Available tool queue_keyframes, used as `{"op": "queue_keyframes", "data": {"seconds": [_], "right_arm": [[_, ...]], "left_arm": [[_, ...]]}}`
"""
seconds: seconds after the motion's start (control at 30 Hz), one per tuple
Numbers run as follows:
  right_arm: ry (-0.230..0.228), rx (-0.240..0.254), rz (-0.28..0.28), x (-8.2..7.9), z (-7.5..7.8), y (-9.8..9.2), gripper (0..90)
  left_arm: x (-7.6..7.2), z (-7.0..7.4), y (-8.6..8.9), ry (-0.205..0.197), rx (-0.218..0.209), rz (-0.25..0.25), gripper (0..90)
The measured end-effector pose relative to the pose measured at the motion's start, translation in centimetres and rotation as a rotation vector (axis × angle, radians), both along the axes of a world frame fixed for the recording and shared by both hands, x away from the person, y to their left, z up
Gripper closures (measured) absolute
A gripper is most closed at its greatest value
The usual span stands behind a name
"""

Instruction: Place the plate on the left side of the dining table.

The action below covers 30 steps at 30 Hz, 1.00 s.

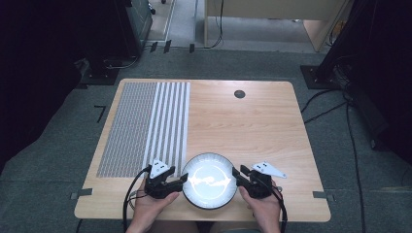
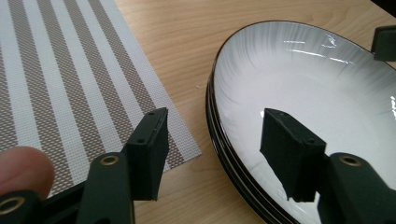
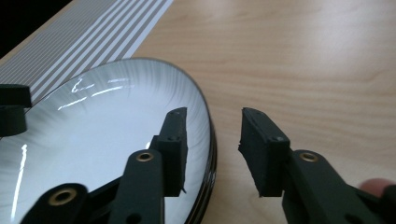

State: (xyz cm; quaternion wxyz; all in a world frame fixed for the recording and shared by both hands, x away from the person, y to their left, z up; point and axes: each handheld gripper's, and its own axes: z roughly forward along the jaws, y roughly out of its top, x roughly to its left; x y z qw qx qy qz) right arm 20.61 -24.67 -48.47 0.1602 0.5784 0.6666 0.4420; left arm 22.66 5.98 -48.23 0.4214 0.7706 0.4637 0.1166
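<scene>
While both of my claws straddle opposite edges of the plate (image 1: pixel 210 180), neither one presses on it yet. I have the left claw (image 1: pixel 180 180) at the plate's left rim, one jaw over the white inside and the other outside above the bare wood, with a clear gap on either side of the rim; I count it released. My right claw (image 1: pixel 239 175) stands the same way at the right rim, inner jaw over the white face and outer jaw over the table (image 1: pixel 252 126), its pads not pressed on the rim, so released too.

I see the plate at the near middle of the table, close to the near edge, between my two hands. It is white inside with a dark rim, and in the gripper views that rim shows stacked dark lines; I cannot tell whether it is one plate or more. Just left of it lies the striped placemat (image 1: pixel 145 126), whose near right corner comes close to the rim without touching it.

Right of the mat and beyond the plate, the wood lies open as far as a small round cable port (image 1: pixel 239 93) near the far edge. Around the table I see grey carpet (image 1: pixel 58 141), loose cables (image 1: pixel 350 131) at the right, and dark stands at both far corners.
</scene>
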Motion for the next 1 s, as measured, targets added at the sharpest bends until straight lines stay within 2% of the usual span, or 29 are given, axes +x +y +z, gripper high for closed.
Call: {"op": "queue_keyframes", "data": {"seconds": [0.1,0.17,0.23,0.27,0.37,0.47,0.73,0.8,0.9,1.0], "right_arm": [[0.019,-0.019,-0.009,-0.04,-0.18,0.15,69.1],[0.039,0.011,-0.015,-0.07,-0.22,0.07,73.1],[0.037,0.016,-0.022,-0.10,-0.26,0.04,75.2],[0.057,0.020,-0.016,-0.07,-0.25,0.00,75.9],[0.070,0.030,-0.019,-0.08,-0.34,-0.12,78.9],[0.078,0.068,-0.021,-0.15,-0.35,-0.16,81.6],[0.102,0.110,-0.065,-0.20,-0.59,-0.10,84.1],[0.105,0.101,-0.069,-0.21,-0.69,0.14,83.3],[0.086,0.054,-0.072,-0.36,-0.84,0.66,83.4],[0.089,0.069,-0.089,-0.43,-0.81,0.65,84.3]], "left_arm": [[-0.08,-0.09,-0.21,0.003,0.003,-0.020,48.4],[-0.10,-0.15,-0.31,0.007,0.007,-0.026,53.0],[-0.07,-0.24,-0.33,0.012,0.011,-0.031,56.3],[-0.05,-0.28,-0.33,0.015,0.012,-0.031,57.5],[-0.01,-0.47,-0.38,0.025,0.016,-0.037,61.6],[-0.06,-0.53,-0.46,0.026,0.019,-0.047,65.0],[-0.26,-0.57,-0.72,0.017,0.037,-0.061,69.2],[-0.26,-0.55,-0.71,0.017,0.036,-0.061,69.6],[-0.30,-0.54,-0.77,0.015,0.040,-0.058,69.5],[-0.31,-0.53,-0.78,0.014,0.041,-0.060,69.3]]}}
